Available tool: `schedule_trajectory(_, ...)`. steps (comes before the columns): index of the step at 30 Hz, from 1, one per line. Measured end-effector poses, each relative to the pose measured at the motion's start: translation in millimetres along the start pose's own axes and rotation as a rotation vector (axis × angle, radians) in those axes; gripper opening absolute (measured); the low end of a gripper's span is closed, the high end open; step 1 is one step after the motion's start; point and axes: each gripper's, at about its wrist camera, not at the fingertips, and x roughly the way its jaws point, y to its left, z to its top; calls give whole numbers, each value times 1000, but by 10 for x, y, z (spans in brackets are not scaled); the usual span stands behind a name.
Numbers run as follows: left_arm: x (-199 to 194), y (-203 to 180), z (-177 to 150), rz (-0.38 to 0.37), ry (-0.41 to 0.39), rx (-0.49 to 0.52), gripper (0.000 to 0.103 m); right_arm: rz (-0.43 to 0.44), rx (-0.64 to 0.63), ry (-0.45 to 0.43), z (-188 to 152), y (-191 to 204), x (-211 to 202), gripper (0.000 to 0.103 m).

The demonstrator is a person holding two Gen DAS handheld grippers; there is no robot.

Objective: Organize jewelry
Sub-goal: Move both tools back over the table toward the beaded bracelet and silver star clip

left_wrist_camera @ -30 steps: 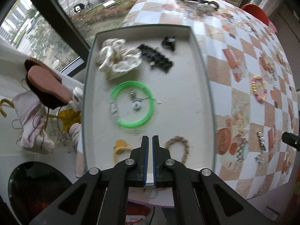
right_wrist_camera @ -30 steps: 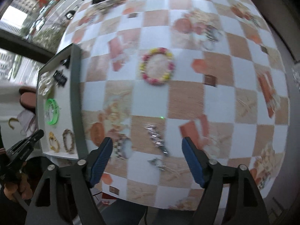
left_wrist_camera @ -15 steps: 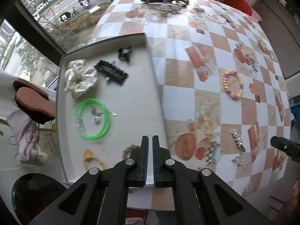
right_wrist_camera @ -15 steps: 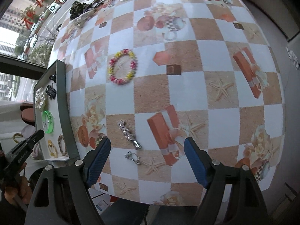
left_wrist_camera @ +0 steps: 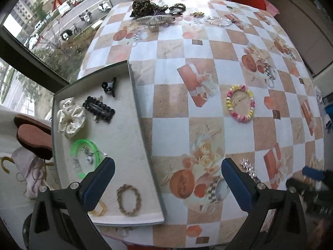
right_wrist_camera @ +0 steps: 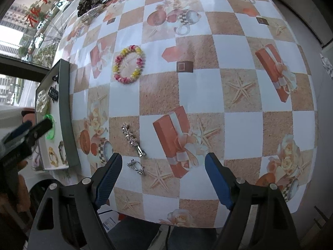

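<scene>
Tray (left_wrist_camera: 133, 87) sits at the tabletop's left edge, by the window. Inside it, far end to near end: black claw clip (left_wrist_camera: 109, 86), white scrunchie (left_wrist_camera: 70, 117) beside a black barrette (left_wrist_camera: 98, 109), green bangle (left_wrist_camera: 87, 154) with a small pendant lying inside its ring, then a yellow piece (left_wrist_camera: 101, 209) and a braided bracelet (left_wrist_camera: 128, 200) at the near end. Left gripper (left_wrist_camera: 167, 184) hangs over the tray's right wall near the near corner; its jaws have just been opening and now stand wide apart, nothing between them. On the cloth (right_wrist_camera: 199, 87) right of the tray: beaded bracelet (right_wrist_camera: 128, 64) mid-table, well apart from the rest; silver hair clip (right_wrist_camera: 133, 139) and a small silver earring (right_wrist_camera: 136, 166) near the near edge, close together, not touching. Right gripper (right_wrist_camera: 163, 177) hovers above that near edge, jaws spread wide and empty, earring just inside its left finger (right_wrist_camera: 108, 179). Pile of dark hair pieces (left_wrist_camera: 149, 8) and chains (left_wrist_camera: 218, 20) along the far edge.
</scene>
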Motion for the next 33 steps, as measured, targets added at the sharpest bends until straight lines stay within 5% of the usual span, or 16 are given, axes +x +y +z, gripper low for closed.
schedule_trajectory(33, 818, -684, 773, -72, 48, 69, 103, -54, -196, 9, 15, 480, 521, 84)
